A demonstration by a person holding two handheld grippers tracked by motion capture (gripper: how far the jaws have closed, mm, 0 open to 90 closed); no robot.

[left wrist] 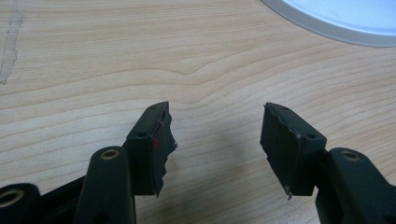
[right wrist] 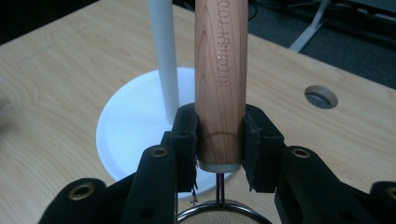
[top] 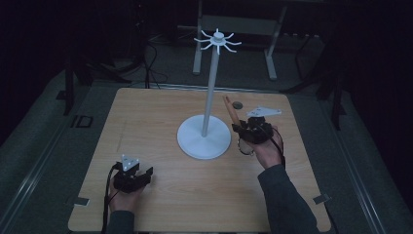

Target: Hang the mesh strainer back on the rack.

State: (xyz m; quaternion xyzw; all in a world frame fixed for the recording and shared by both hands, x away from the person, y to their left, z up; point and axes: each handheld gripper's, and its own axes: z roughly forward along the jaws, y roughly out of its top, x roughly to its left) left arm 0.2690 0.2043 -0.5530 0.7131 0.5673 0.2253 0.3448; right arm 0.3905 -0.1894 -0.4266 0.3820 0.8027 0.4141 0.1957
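Observation:
A small strainer with a wooden handle [right wrist: 220, 70] is clamped in my right gripper [right wrist: 219, 140], near the handle's lower end. Its wire ring and mesh [right wrist: 219, 215] hang just below the jaws. In the high view the handle [top: 230, 109] points away from the person and leans toward the white stand's pole [top: 209, 92]. The right gripper [top: 251, 129] sits just right of the stand's round base [top: 203, 139]. Hook arms [top: 217, 40] spread from the pole's top. My left gripper [top: 144, 174] rests open and holds nothing at the table's near left, over bare wood [left wrist: 215, 144].
A round cable hole [top: 237, 104] is set in the wooden tabletop [top: 160, 112] behind the right gripper. The base's rim [left wrist: 336, 18] lies ahead and to the right of the left gripper. Dark floor, cables and table legs [top: 197, 48] lie beyond the far edge.

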